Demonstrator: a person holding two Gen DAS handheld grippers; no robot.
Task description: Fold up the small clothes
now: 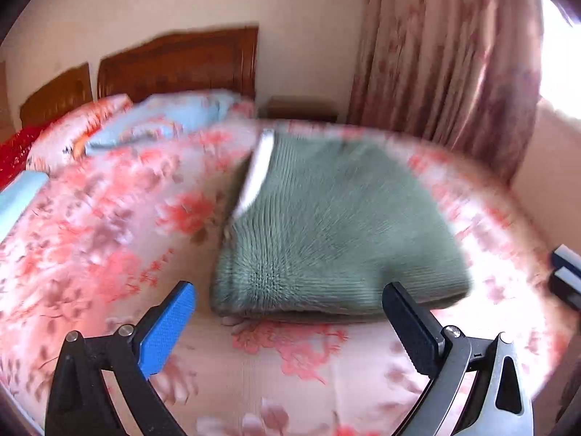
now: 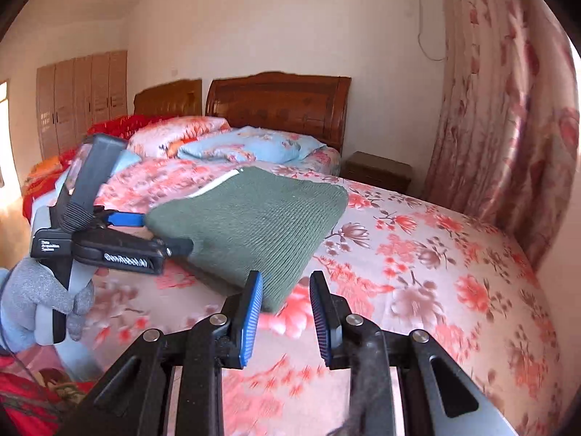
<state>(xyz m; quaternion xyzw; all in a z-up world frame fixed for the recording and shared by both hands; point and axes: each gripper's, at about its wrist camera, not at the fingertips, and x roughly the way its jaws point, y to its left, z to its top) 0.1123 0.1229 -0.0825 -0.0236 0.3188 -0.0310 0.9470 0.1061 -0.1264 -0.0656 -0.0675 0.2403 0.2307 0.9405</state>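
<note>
While folded into a thick rectangle, the sweater sets the scene; details follow.
Sweater: green knit sweater (image 1: 326, 225), lying flat at the centre of the left wrist view and centre-left of the right wrist view (image 2: 250, 218).
White strip: a white band (image 1: 256, 174) runs along the sweater's upper left edge; what it is I cannot tell.
Support: floral bedspread (image 1: 109, 236), pink with red blossoms, under the sweater on every side.
Left gripper: (image 1: 290, 305) at the bottom of its own view, jaws wide apart, nothing between them; the sweater's near edge lies just beyond the fingertips. In the right wrist view it sits at the left (image 2: 159, 232), its fingers reaching the sweater's left edge; whether they touch it I cannot tell.
Right gripper: (image 2: 287, 290) at the bottom centre of its view, blue pads a narrow gap apart and empty, just short of the sweater's near corner.
Hand: gray gloved hand (image 2: 40, 301) at lower left, wrapped around the left gripper's handle.
Pillows: pale blue pillow (image 2: 254, 145) and pink floral one beside it, upper centre.
Headboard: carved wooden headboard (image 2: 279, 101) behind the pillows.
Curtain: floral curtain (image 2: 501, 109) down the right side.
Nightstand: dark wooden nightstand (image 2: 377, 170) between bed and curtain.
</note>
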